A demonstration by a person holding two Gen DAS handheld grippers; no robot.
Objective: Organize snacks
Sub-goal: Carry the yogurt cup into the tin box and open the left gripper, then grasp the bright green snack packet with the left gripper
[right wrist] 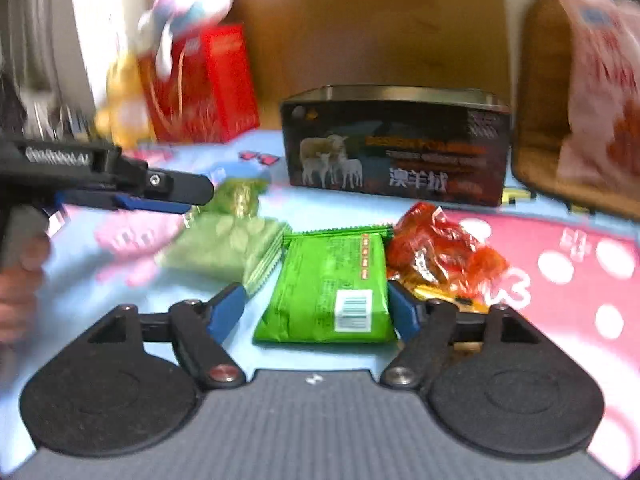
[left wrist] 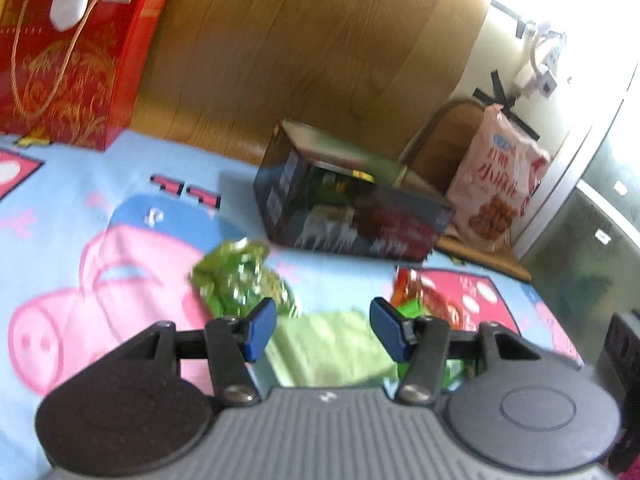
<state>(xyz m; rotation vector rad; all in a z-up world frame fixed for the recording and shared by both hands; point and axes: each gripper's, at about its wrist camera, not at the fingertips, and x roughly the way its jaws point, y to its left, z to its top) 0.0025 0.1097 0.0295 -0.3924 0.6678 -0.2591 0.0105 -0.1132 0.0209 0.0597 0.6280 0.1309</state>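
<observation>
Left gripper point(left wrist: 323, 330) in its own view shows two blue, flat rectangular pads on black linkages, standing partly apart with nothing between them; below the gap lies a pale green, matte flat packet point(left wrist: 332, 346). Just beyond the left pad sits a crinkled, shiny green foil snack bag point(left wrist: 240, 280), blurred. Beside the right pad a crumpled red-orange wrapper point(left wrist: 424, 294) rests on the cloth. Farther back stands a dark rectangular tin box point(left wrist: 352, 208) with printed sides, open at the top; what is inside is too blurred to tell. A glossy red gift box point(left wrist: 76, 68) with gold scrollwork and a cord handle stands at the far left, and a pink printed plastic bag point(left wrist: 500, 184) leans on a wooden chair seat at the right. Everything lies on a soft light-blue bed sheet point(left wrist: 60, 220) with a pink cartoon pig, against a wooden headboard

Right gripper point(right wrist: 320, 312) in its view is spread wide, its blue pads either side of a bright green, smooth rectangular snack pack point(right wrist: 328, 288) with a white barcode; whether they touch it I cannot tell. The translucent red-orange wrapper point(right wrist: 444, 252) lies just right of it, the pale green packet point(right wrist: 228, 246) just left. Behind stands the tin box point(right wrist: 400, 148), printed with sheep. The left gripper point(right wrist: 168, 194) reaches in from the left, a hand point(right wrist: 20, 276) below it
</observation>
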